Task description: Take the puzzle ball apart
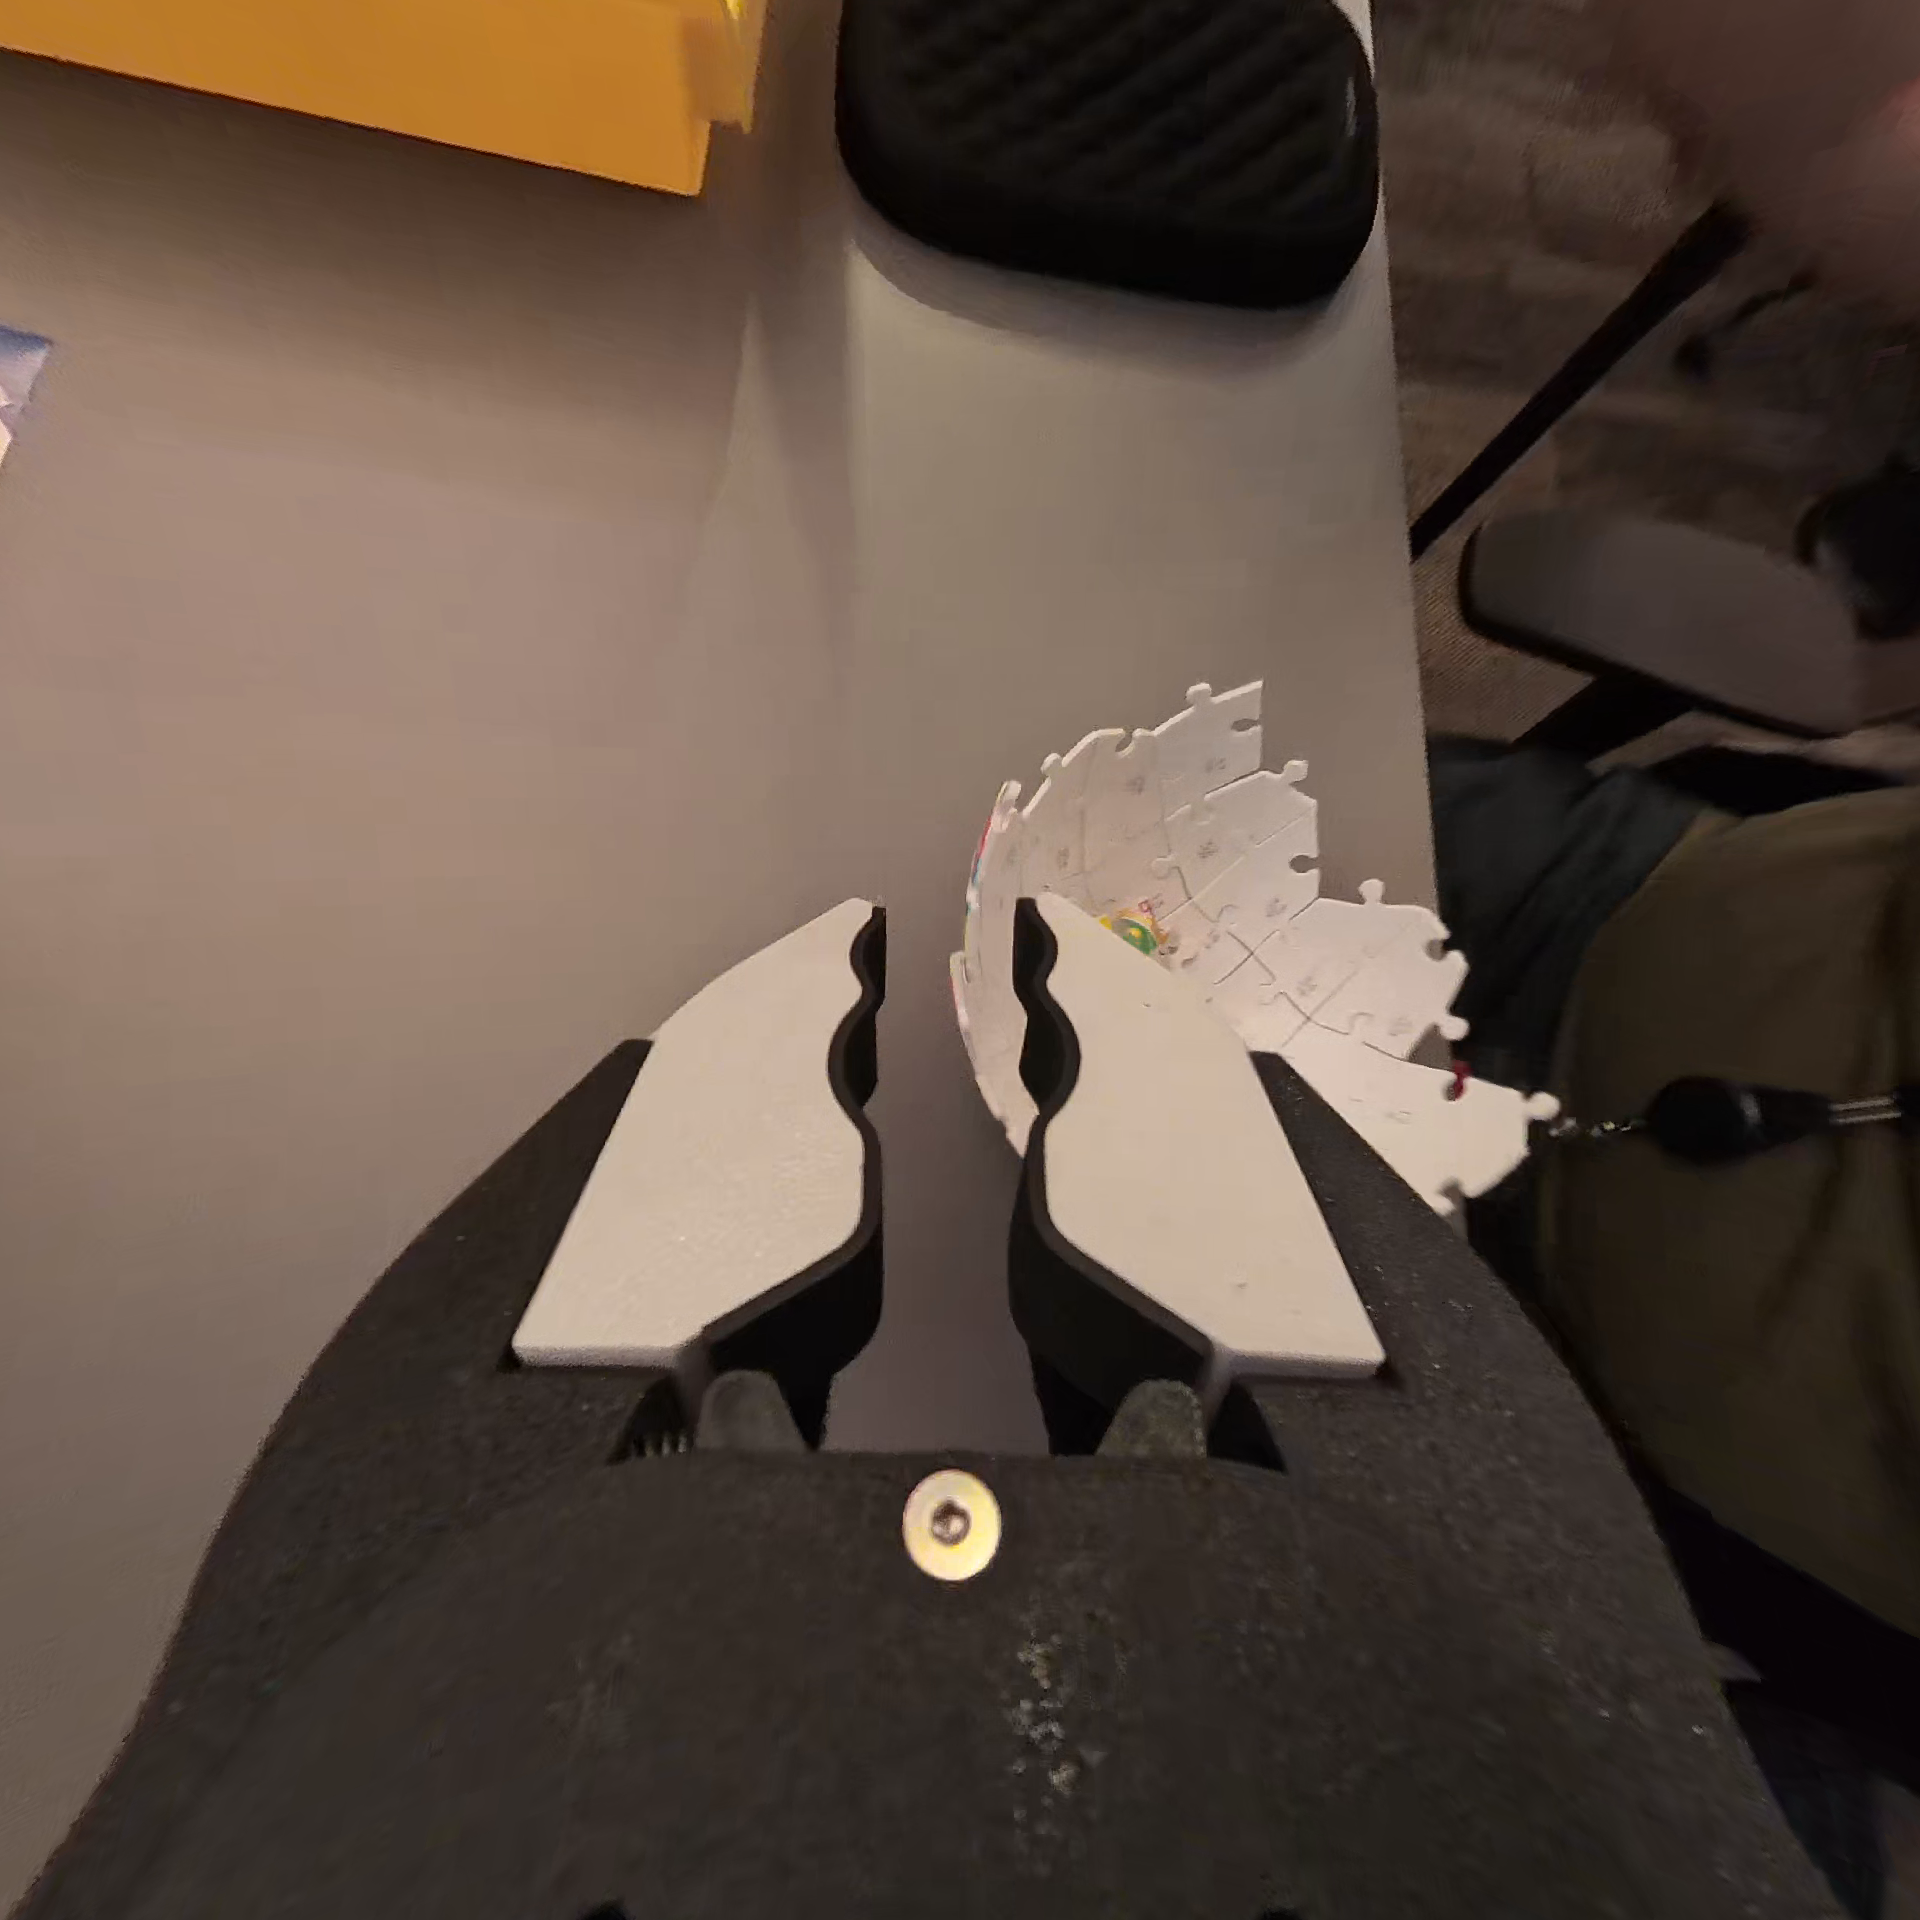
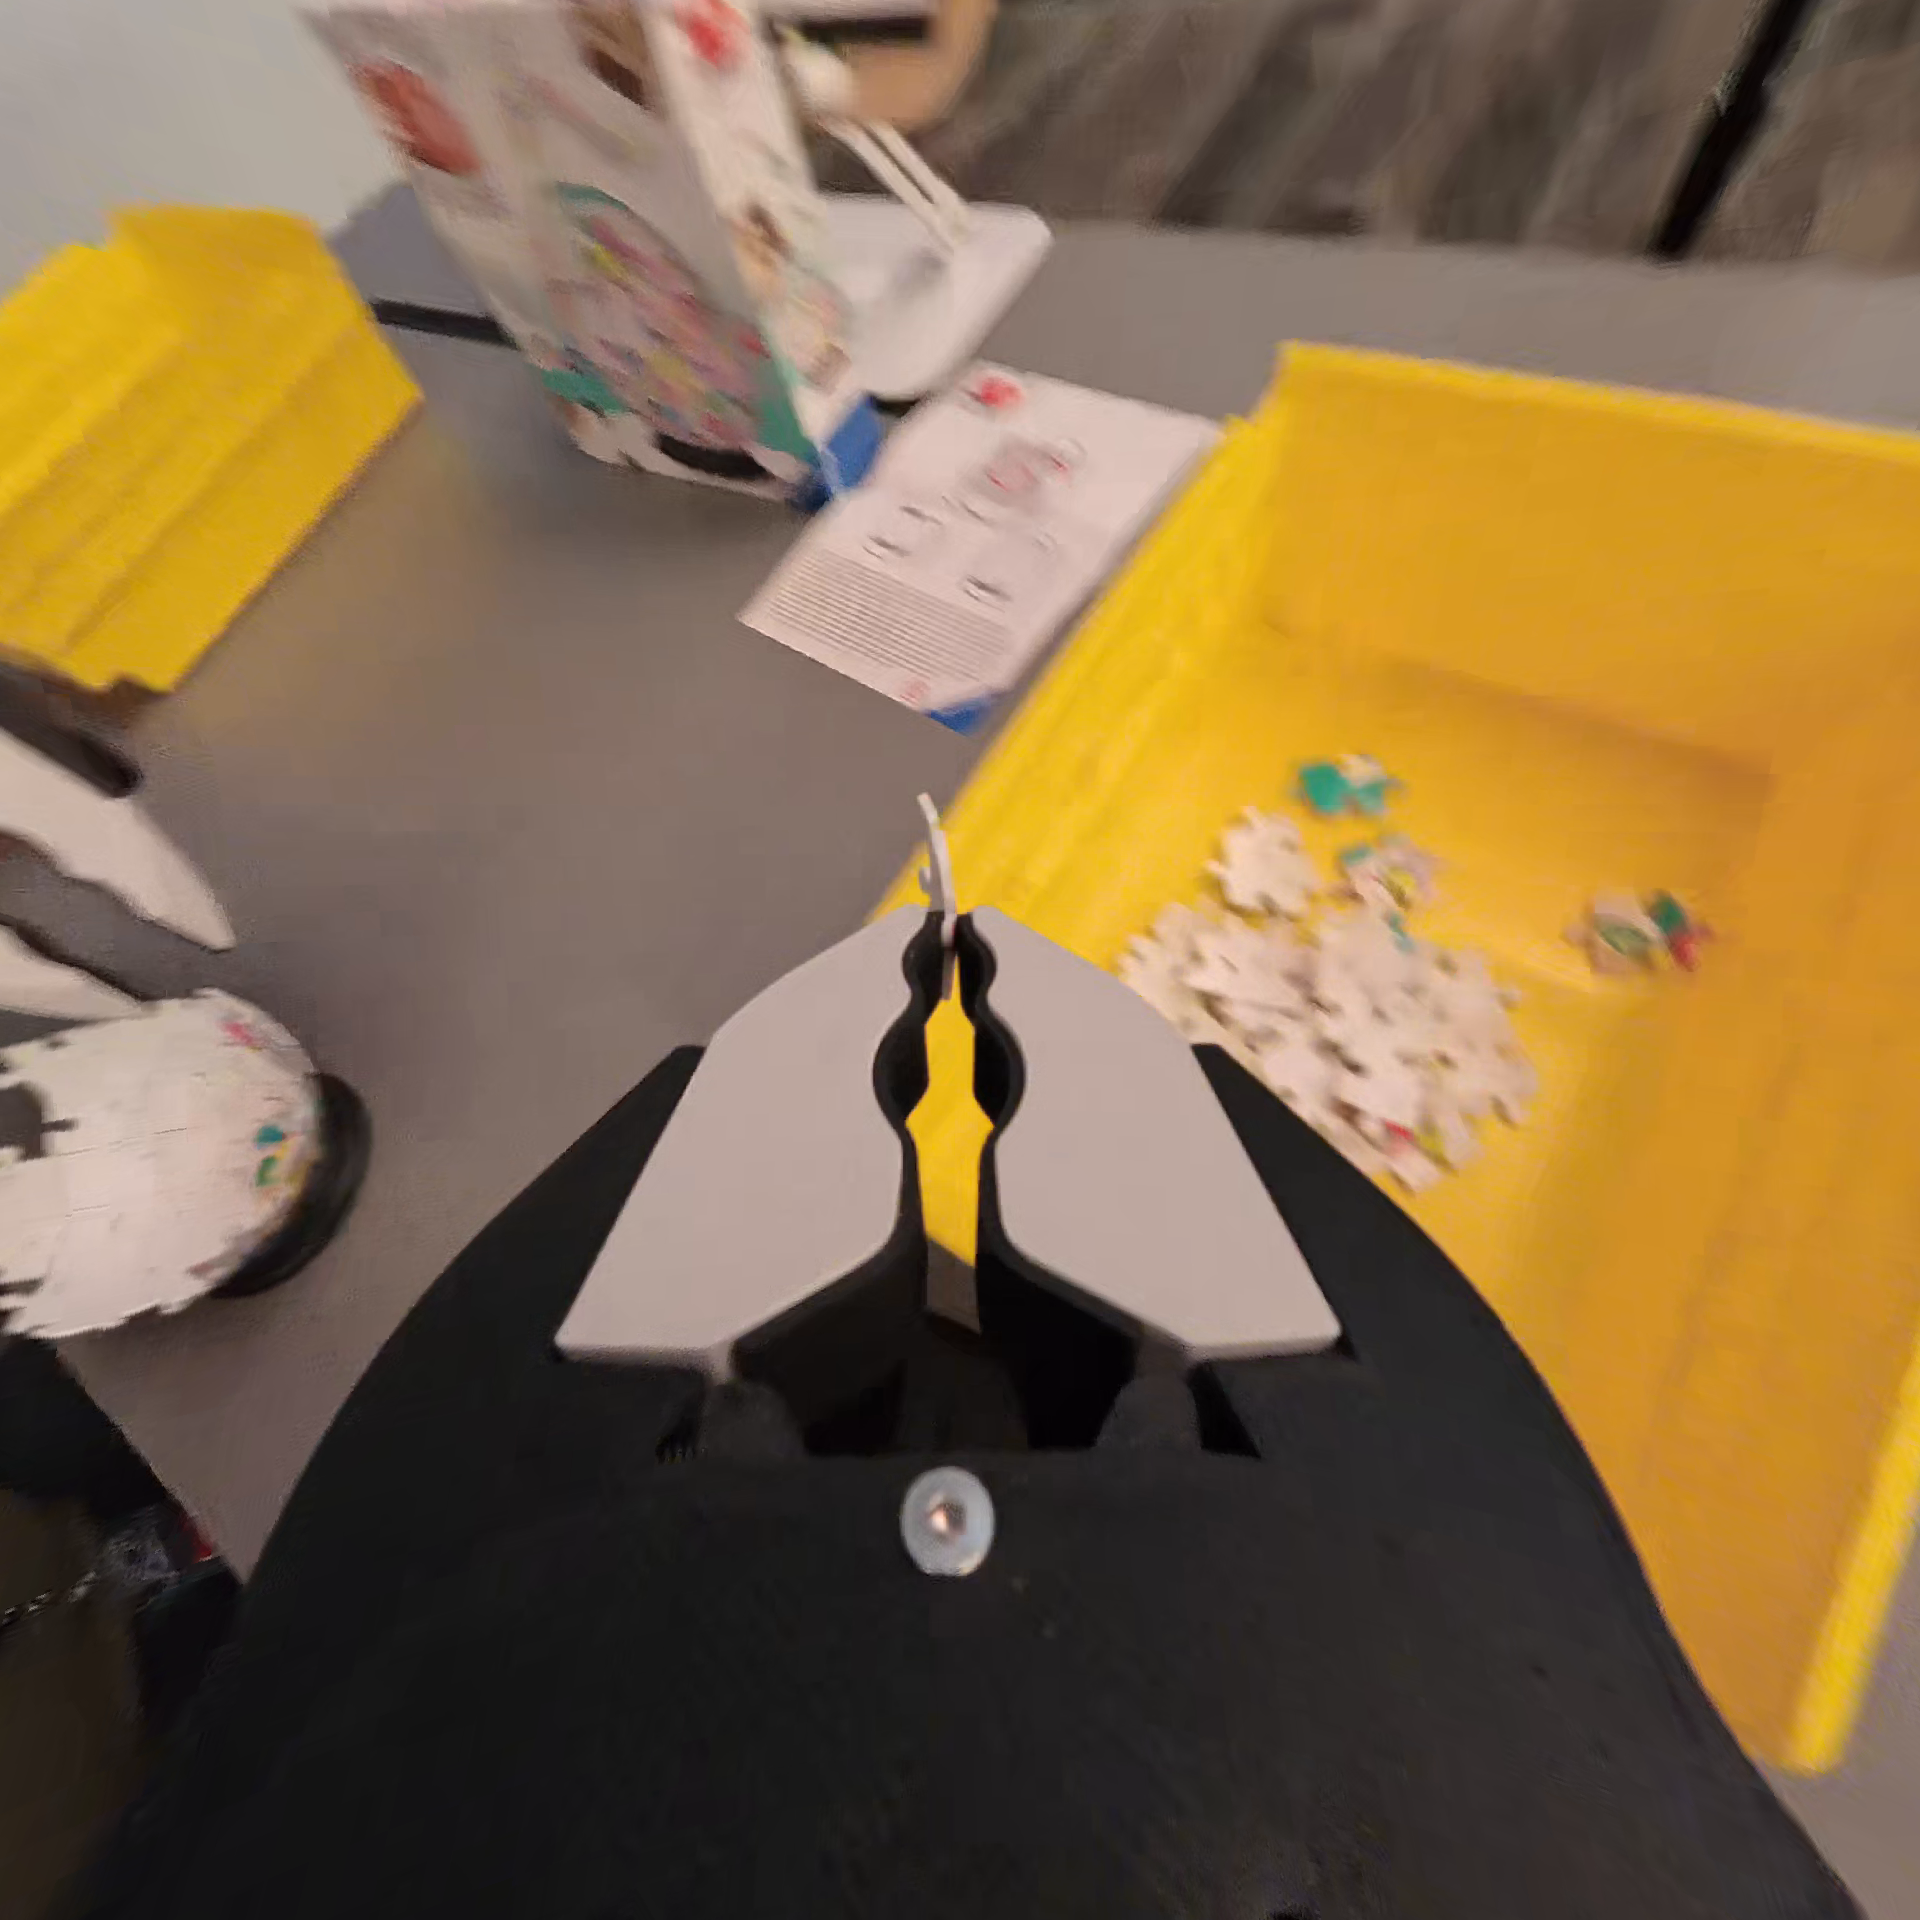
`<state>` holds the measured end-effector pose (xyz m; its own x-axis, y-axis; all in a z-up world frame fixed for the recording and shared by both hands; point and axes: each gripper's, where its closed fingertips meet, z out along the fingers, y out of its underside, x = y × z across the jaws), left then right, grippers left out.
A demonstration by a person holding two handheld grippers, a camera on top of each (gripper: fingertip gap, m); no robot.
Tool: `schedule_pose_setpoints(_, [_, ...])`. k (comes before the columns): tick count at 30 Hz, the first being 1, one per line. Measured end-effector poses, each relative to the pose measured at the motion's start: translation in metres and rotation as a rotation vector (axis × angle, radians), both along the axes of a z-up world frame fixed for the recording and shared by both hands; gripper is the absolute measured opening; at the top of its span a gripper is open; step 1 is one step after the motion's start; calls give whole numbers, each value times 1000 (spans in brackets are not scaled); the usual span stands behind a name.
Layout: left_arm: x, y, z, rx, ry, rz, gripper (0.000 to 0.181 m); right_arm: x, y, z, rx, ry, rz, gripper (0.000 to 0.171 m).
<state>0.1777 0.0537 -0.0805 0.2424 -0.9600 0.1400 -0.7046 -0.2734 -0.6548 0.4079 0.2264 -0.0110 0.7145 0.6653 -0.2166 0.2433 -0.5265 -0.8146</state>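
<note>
The puzzle ball (image 1: 1216,883) is a partly opened white shell of joined pieces near the table's right edge. In the right wrist view it (image 2: 145,1164) stands on a black ring at the far left. My left gripper (image 1: 951,925) is open. The shell's rim stands in the gap close to the right finger (image 1: 1143,1122), and the pads do not press on it. My right gripper (image 2: 945,925) is shut on a single white puzzle piece (image 2: 938,862), held edge-on and sticking up past the fingertips, at the near rim of a yellow bin (image 2: 1455,582).
The yellow bin holds several loose puzzle pieces (image 2: 1340,997). A printed box (image 2: 644,270) and a leaflet (image 2: 977,540) are behind it, with a second yellow bin (image 2: 177,416) at the left. A black case (image 1: 1112,135) is at the table's far end. A chair (image 1: 1662,623) stands off the table's right edge. The tips of one gripper are about 30 cm away from the tips of the other.
</note>
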Motion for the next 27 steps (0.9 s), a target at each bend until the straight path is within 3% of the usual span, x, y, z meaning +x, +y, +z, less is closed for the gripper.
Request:
schedule_pose_setpoints(5, [16, -2, -14, -22, 23, -58, 24, 40, 28, -53, -166, -74, -97, 5])
schedule_pose_setpoints(7, [21, -4, -15, -54, 24, -71, 22, 50, 35, -70, -193, -131, -135, 25])
schedule_pose_setpoints(11, [20, -6, -12, -74, 27, -67, 19, 61, 39, -61, -26, -271, -200, 25])
schedule_pose_setpoints(14, [16, -7, -7, -73, 9, -60, 19, 1, 0, -21, 170, -170, -58, 25])
schedule_pose_setpoints(16, [15, -8, -8, -71, 13, -63, 19, -74, -65, -8, 219, 3, 220, 25])
schedule_pose_setpoints(17, [16, -9, -10, -67, 26, -67, 19, -106, -99, -10, 205, 58, 357, 25])
schedule_pose_setpoints(20, [16, -5, -17, -24, 83, -70, 20, -163, -145, -41, 123, 69, 484, 25])
schedule_pose_setpoints(27, [22, -7, -22, -112, 105, -69, 6, -210, -174, -91, -101, 35, 612, 25])
